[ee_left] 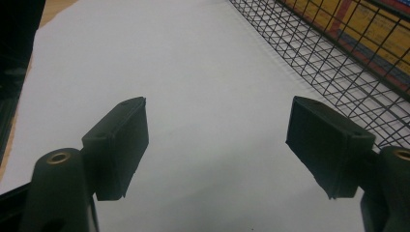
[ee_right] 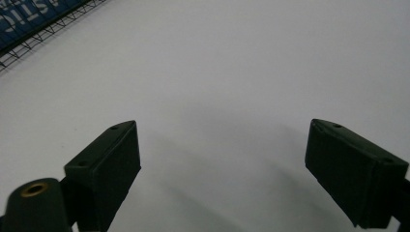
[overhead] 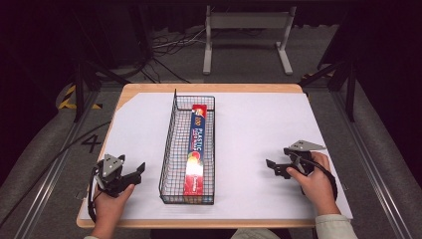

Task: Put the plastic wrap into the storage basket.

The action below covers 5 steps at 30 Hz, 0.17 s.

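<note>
While the person's forearms come in over the near edge of the tabletop point(overhead: 149, 89), each hand grips a tool resting low over the white sheet point(overhead: 259, 129) that covers most of the wood. At the near left corner the left hand-held gripper point(overhead: 138, 172) points toward the wire basket point(overhead: 171, 149), its jaws spread wide with nothing between them; in the left gripper view point(ee_left: 217, 140) the two black pads stand well apart over bare white paper, and the mesh wall of the basket point(ee_left: 329, 63) runs just beside the right-hand pad. Near the right edge, a little farther from the near edge, the right hand-held gripper point(overhead: 271, 167) points left toward the basket, well apart from it. Its jaws too are wide and empty; the right gripper view point(ee_right: 222, 159) shows plain white sheet between the pads, with a bit of the basket point(ee_right: 29, 38) in the far corner.

Between the two hands, the basket stands lengthwise, running from close to the near edge toward the far edge, slightly left of the middle. Inside it lies a long plastic wrap box point(overhead: 195, 149), flat along the basket's right side, its red end nearest the person and its blue printed face up. Neither tool touches the basket or the box.

Beyond the far edge, a grey metal stand point(overhead: 246, 35) sits on the floor among loose cables point(overhead: 164, 50).
</note>
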### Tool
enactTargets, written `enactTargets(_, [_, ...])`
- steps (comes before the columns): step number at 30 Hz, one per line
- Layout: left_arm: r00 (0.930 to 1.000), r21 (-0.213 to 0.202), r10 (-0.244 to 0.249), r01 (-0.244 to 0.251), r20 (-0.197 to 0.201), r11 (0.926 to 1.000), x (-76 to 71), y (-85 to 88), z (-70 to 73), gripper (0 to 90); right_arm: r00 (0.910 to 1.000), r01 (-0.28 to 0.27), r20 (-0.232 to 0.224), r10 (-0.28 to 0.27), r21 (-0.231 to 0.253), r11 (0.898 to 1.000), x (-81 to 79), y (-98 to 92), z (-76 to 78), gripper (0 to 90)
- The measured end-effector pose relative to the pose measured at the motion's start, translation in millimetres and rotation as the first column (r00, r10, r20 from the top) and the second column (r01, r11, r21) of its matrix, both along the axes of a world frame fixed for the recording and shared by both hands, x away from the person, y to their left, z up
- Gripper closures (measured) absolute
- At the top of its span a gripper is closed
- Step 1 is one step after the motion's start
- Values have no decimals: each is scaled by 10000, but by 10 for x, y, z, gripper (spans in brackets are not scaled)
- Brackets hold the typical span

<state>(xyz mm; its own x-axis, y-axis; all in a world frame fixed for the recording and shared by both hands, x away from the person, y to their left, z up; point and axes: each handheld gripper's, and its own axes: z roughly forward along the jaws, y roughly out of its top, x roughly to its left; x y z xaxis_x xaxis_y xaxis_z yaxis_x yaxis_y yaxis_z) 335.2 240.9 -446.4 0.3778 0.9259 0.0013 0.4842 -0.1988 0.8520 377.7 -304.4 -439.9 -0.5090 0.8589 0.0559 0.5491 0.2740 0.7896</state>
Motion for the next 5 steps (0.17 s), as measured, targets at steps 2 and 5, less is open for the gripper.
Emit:
enactTargets(2, [10000, 47, 26, -26, -78, 10000, 13, -5, -9, 232, 9999, 120, -40, -120, -53, 9999, -2, -7, -4, 130])
enactTargets(5, [9998, -7, 23, -23, -188, 10000, 37, -10, -26, 232, 9995, 297, -121, -297, -19, 9996, -14, -26, -4, 123])
